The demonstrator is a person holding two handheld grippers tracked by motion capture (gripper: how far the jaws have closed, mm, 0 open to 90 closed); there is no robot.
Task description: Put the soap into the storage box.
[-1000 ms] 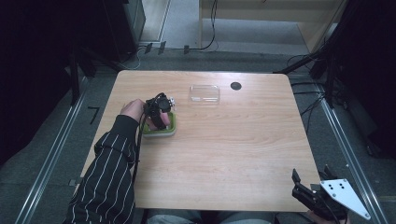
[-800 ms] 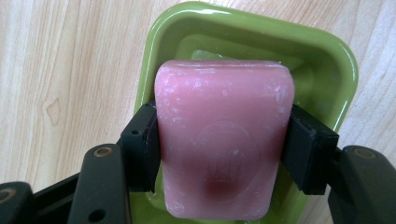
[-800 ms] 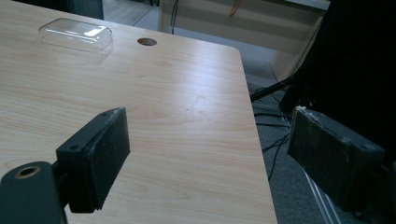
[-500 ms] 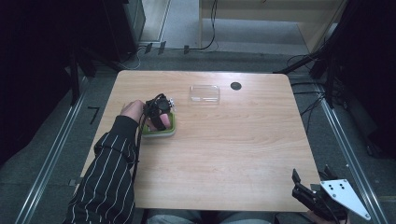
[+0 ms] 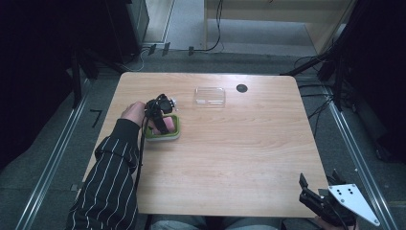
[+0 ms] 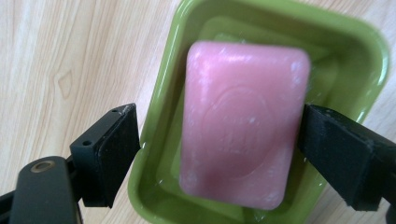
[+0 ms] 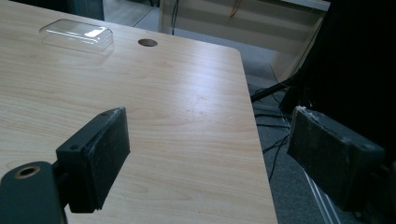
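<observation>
A pink bar of soap (image 6: pixel 243 126) lies in a green soap dish (image 6: pixel 355 51) on the left half of the wooden table (image 5: pixel 239 153). My left gripper (image 5: pixel 160 112) points down over the dish (image 5: pixel 163 135). Its jaws have just been opening and stand on either side of the soap. The left pad (image 6: pixel 112 154) is clear of the bar, with a gap, and the right pad (image 6: pixel 336 149) sits at the bar's edge. My right gripper (image 5: pixel 318 187) hovers open at the table's near right corner with nothing between its pads (image 7: pixel 102 154).
A clear plastic lid (image 5: pixel 209 95) lies flat near the far edge, with a round cable hole (image 5: pixel 242 87) just to its right. A striped sleeve (image 5: pixel 112 177) reaches in from the bottom left. Cables trail on the floor beyond the right edge.
</observation>
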